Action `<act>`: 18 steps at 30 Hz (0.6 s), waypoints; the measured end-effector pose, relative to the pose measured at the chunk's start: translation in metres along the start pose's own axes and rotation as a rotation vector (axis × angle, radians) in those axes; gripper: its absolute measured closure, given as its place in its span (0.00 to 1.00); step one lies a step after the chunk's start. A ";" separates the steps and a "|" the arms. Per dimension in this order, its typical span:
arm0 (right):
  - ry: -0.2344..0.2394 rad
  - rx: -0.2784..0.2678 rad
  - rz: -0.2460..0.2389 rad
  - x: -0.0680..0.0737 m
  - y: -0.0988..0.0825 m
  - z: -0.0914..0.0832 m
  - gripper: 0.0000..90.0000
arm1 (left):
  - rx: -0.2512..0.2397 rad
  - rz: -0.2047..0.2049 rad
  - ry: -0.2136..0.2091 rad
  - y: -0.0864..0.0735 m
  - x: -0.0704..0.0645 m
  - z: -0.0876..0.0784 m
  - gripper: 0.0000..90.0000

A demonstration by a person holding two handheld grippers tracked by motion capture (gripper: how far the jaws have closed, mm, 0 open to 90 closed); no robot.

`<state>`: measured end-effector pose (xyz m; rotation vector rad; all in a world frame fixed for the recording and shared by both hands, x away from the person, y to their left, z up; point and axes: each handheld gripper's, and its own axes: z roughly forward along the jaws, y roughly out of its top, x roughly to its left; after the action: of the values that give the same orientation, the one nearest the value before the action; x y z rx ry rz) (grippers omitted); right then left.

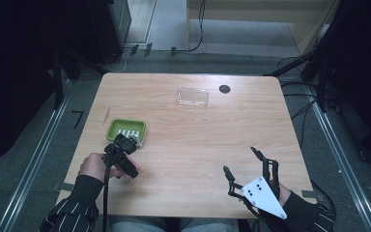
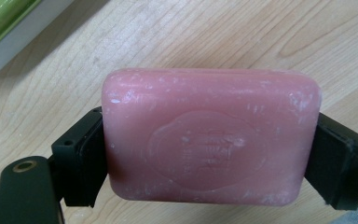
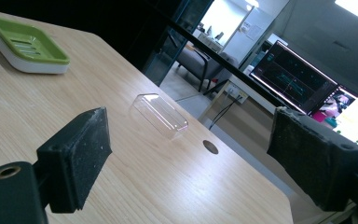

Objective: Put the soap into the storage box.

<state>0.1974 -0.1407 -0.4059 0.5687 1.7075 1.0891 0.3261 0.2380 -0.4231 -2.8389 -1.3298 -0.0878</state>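
My left tool (image 2: 209,154) is clamped on the pink rectangular soap bar (image 2: 209,135) w/ an oval stamp on its face; both black pads press its short ends, the bar held clear above the wooden counter (image 2: 223,37). In the high view the left tool (image 1: 123,146) sits at approx 8 o'clock on the counter, right at the near edge of the green plastic soap dish w/ white base (image 1: 126,129). The dish's corner also peeks in at 10 o'clock of the left gripper view (image 2: 2,32), so the bar isn't over it yet.

My right tool (image 3: 200,158) is wide apart w/ nothing between the pads, idle at approx 5 o'clock (image 1: 251,162). Farther out, the clear plastic lid-like box (image 1: 192,97) lies at 12 o'clock near the counter's far edge, beside a dark round hole (image 1: 224,89).

Progress, as I judge it: pickup done, grip looks firm. Left to do: carry the bar over the dish, lower onto its slotted tray, release. Maybe the clear cover goes on after, can't tell.
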 end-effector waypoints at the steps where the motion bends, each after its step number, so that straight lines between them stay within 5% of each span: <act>1: 0.000 0.000 -0.001 0.000 0.000 0.000 0.15 | 0.000 -0.003 0.003 0.000 0.002 0.000 0.16; 18: -0.001 -0.001 0.000 0.000 0.000 0.000 0.15 | -0.011 -0.092 0.001 -0.004 0.022 -0.006 0.16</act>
<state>0.1974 -0.1408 -0.4058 0.5684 1.7056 1.0894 0.3371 0.2571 -0.4159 -2.7855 -1.4646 -0.0975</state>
